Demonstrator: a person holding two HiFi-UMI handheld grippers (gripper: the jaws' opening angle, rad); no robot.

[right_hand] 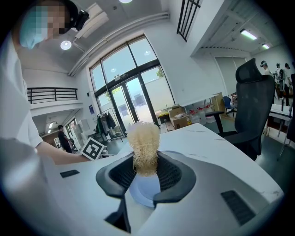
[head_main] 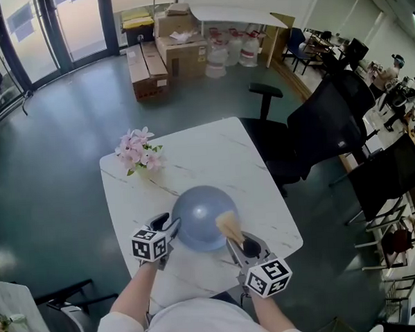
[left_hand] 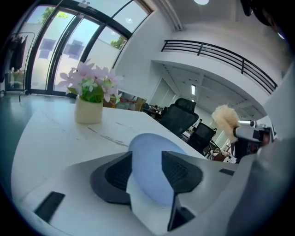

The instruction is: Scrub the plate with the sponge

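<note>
A round blue plate lies on the white marble table close to its near edge. My left gripper is at the plate's left rim. In the left gripper view the plate sits between the jaws of the left gripper, which stand apart without pressing on it. My right gripper is shut on a tan fibrous sponge and holds it upright over the plate's right side. The right gripper view shows the sponge pinched between the jaws, with the plate just below.
A small vase of pink flowers stands at the table's far left. Black office chairs crowd the table's right side. Cardboard boxes are stacked on the floor far beyond. A second table corner shows at the lower left.
</note>
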